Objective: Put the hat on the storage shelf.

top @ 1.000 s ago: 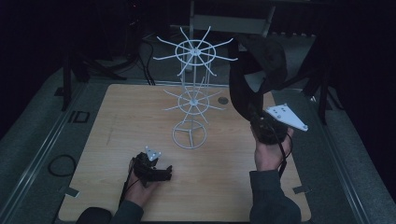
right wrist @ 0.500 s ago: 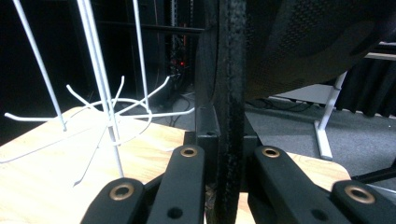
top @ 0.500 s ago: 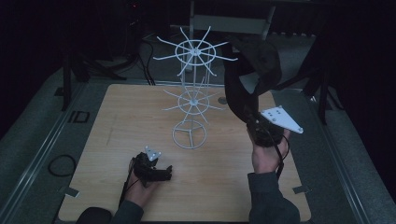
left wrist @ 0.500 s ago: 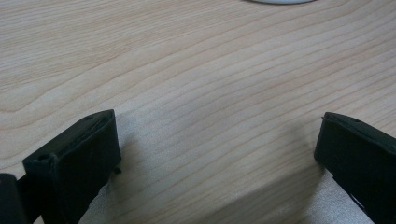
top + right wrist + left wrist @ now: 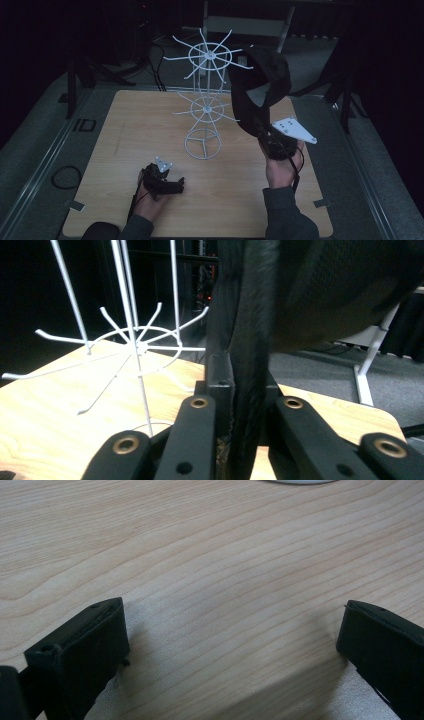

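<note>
A black cap hangs in the air at the far right of the wooden table, pinched by a fold of its fabric in my right gripper, whose jaws are clamped tight on it; in the right gripper view the dark cloth rises straight up between them. The cap sits level with the upper ring of a white wire hat stand, just beside the tips of its radiating prongs (thin rods with upturned ends). My left gripper rests on the table near the front edge, jaws spread wide with nothing between them but bare wood, and the stand's round base lies a little beyond it. As I judge it, the main risk is the cap's loose crown snagging on a prong, or nudging the stand, which looks light and top-heavy and could tip because my left gripper is not steadying it. A grip on so little fabric could also slip and drop the cap. For open room, the table is bare to the left and front of the stand, and there is clear air above the upper ring; the right edge of the table is close under my right hand, so there is little margin that way.
</note>
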`<state>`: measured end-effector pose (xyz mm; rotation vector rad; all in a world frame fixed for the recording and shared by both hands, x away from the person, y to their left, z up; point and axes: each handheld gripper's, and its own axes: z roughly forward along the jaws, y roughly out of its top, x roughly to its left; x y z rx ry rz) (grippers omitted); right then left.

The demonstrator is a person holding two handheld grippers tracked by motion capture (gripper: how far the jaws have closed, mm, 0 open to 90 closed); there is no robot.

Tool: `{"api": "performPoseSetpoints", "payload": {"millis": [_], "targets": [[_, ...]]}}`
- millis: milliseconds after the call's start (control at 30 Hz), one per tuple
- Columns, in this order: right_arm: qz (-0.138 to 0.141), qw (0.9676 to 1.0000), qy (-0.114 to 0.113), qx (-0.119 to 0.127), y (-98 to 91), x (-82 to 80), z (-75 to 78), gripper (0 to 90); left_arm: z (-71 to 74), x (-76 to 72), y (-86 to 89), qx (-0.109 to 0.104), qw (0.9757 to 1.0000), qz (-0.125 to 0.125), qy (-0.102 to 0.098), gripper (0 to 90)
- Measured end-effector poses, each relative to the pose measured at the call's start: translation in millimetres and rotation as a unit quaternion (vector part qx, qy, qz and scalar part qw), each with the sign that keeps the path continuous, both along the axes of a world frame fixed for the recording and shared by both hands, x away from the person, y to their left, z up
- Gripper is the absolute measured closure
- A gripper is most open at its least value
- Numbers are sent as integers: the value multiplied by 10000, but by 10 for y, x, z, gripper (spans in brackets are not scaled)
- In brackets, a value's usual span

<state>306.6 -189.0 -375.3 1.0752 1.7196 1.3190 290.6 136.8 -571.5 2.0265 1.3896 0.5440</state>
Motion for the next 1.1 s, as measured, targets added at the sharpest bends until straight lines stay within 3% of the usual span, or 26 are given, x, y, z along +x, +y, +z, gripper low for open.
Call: {"api": "performPoseSetpoints", "payload": {"millis": [233, 667, 867, 1100], "targets": [[21, 10000, -2, 48, -19, -6, 11, 720, 0, 0, 1, 8, 10000, -2, -4, 2], [-147, 9998, 140, 25, -22, 15, 0, 297, 1, 0, 2, 14, 10000, -13, 5, 2], [-274, 9995, 176, -4, -16, 29, 2, 202, 0, 1, 0, 3, 10000, -1, -4, 2], [-176, 9996, 187, -140, 8, 4, -1, 128, 0, 1, 0, 3, 10000, -1, -5, 1]]}}
